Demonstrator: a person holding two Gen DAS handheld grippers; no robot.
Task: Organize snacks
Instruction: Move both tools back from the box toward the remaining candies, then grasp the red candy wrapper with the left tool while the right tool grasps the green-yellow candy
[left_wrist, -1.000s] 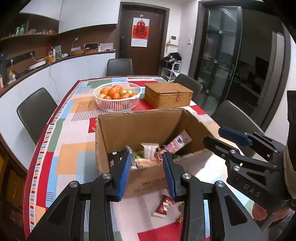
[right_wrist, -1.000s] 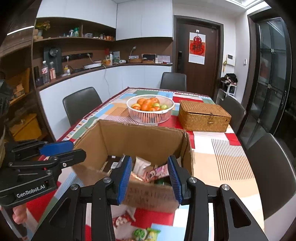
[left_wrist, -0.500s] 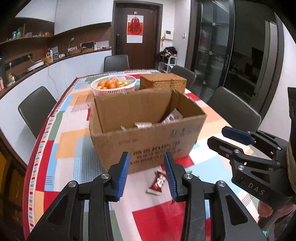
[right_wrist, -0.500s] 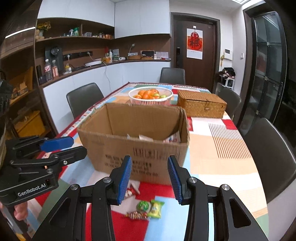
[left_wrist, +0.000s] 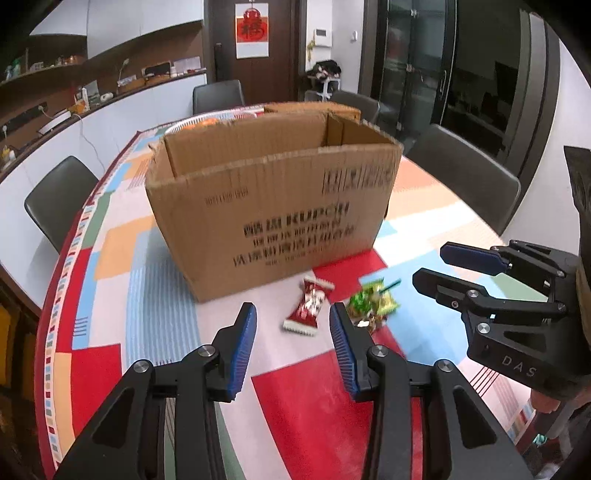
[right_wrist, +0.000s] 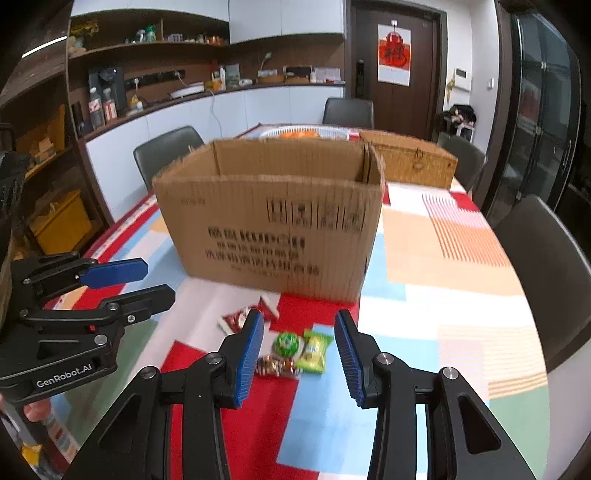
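An open cardboard box stands on the table; it also shows in the right wrist view. In front of it lie a red snack packet, also in the right wrist view, and a cluster of green packets: a round green one, a green-yellow one and a small brown one. My left gripper is open and empty above the red packet. My right gripper is open and empty above the green packets.
The table wears a colourful patchwork cloth. Behind the box stand a white fruit basket and a wicker box. Dark chairs line both sides. The left gripper shows at the left of the right wrist view.
Both grippers have dropped from above the box's opening to low in front of it. The packets on the table now sit between the fingers. Both stay open.
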